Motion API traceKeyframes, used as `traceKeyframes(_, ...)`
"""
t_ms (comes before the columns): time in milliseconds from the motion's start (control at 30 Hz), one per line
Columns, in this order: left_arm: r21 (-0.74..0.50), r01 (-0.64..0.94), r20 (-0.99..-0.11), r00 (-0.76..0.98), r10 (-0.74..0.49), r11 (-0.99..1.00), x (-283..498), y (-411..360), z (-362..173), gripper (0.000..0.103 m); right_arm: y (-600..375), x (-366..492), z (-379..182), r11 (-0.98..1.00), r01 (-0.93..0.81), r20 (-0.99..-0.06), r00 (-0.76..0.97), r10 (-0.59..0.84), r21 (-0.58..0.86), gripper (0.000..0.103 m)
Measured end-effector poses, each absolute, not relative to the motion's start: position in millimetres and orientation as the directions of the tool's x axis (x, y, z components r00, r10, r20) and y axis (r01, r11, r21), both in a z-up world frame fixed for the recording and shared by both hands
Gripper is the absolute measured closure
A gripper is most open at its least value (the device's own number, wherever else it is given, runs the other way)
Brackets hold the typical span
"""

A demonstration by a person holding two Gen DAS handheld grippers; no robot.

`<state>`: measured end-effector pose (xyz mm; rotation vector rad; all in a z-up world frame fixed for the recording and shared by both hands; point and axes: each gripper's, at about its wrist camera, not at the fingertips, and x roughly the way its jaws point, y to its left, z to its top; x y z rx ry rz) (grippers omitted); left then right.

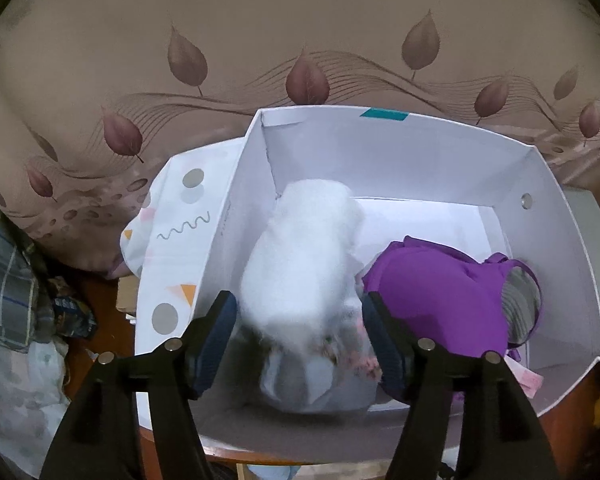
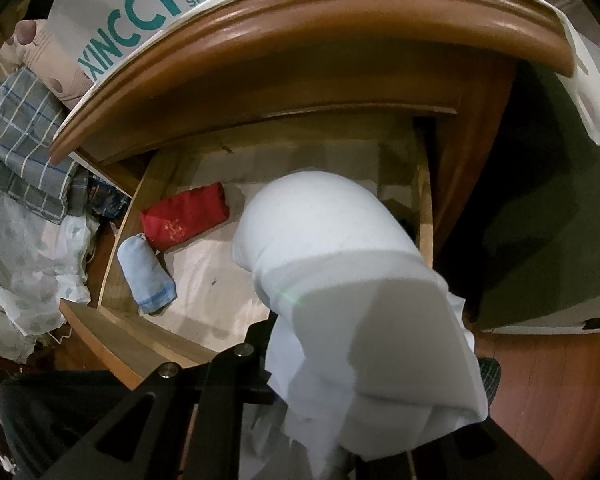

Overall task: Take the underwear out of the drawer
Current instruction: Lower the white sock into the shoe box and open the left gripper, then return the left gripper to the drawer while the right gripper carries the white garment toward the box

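While white garment fills box, drawer roomy

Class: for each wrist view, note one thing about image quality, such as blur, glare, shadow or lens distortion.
Left wrist view: the white garment in the white box is washed out and smeared at its lower end; the box walls bow from the fisheye. Right wrist view: the wooden table edge curves strongly, and deep shadow fills the right side.

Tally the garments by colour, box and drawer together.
White: 2, white garment in the white box, white bundle in the right gripper.
Purple: 1, purple garment.
Red: 1, red item.
Pale blue: 1, blue roll.
Total: 5.
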<state>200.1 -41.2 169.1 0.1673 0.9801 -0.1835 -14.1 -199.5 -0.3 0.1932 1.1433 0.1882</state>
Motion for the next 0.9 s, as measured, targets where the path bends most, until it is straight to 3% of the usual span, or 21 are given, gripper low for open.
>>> traceKeyframes(567,0.024,0.238,-0.716,0.682,-0.149,0.971,91.8,-0.4,215.7,0.022,-203.5,-17.0,15.8,0.962,-0.074,-0.835,0.482,0.267,0.264,0.092)
traceKeyframes(733,-0.043,0.174,-0.723,0.674,-0.151,0.984,58.0,39.7,189.3,0.019,-199.4,-19.5,20.3,0.965,-0.101,-0.826,0.501,0.26,0.243,0.092)
traceKeyframes(900,-0.01,0.065,-0.749,0.661,-0.051,0.998,40.6,70.1,140.0,0.016,-196.2,-26.9,28.1,0.972,-0.111,-0.82,0.522,0.236,0.208,0.092)
